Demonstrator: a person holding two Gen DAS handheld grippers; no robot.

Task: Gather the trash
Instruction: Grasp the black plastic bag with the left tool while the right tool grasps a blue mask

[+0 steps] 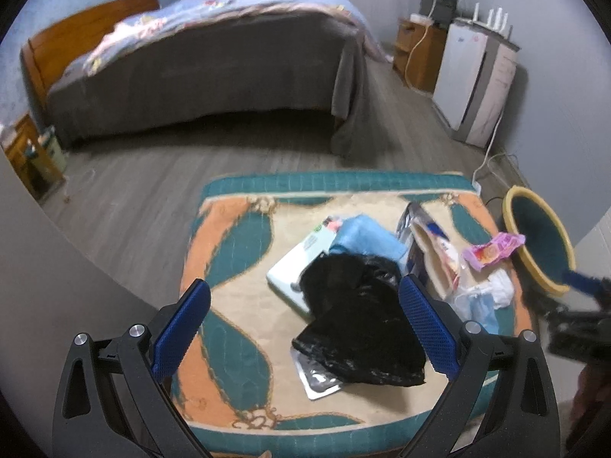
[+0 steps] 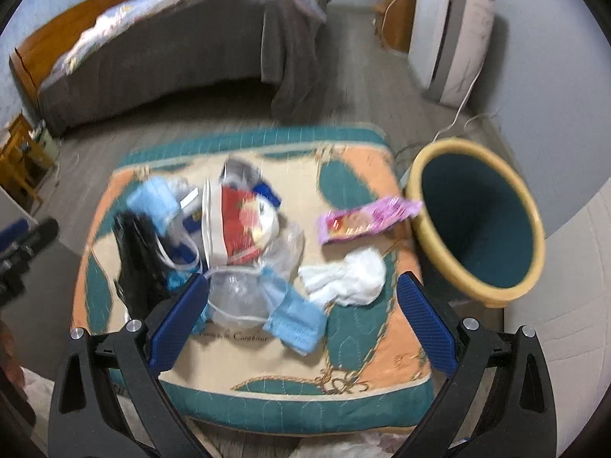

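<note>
Left wrist view
- Left gripper (image 1: 303, 330): we see its jaws spread wide, holding nothing, above the patterned cushion (image 1: 236, 305).
- Black plastic bag (image 1: 359, 316): lies crumpled between the blue pads, partly over a white flat packet (image 1: 294, 267) and a silver wrapper (image 1: 317, 379).
- Other trash: a blue cloth (image 1: 362, 234) behind the bag; a pink wrapper (image 1: 492, 250) near the cushion's right edge.
- Bin (image 1: 538, 236): yellow rim, dark inside, just beside the cushion on the right.

Right wrist view
- Right gripper (image 2: 301, 324): we find its jaws spread too, empty.
- Blue face mask (image 2: 298, 326): on the cushion between the pads, beside white crumpled tissue (image 2: 347, 276).
- Pink wrapper (image 2: 366, 219): its end reaches the bin's rim (image 2: 477, 213).
- Red-and-white bag (image 2: 236, 221): mid-cushion, blurred.
</note>
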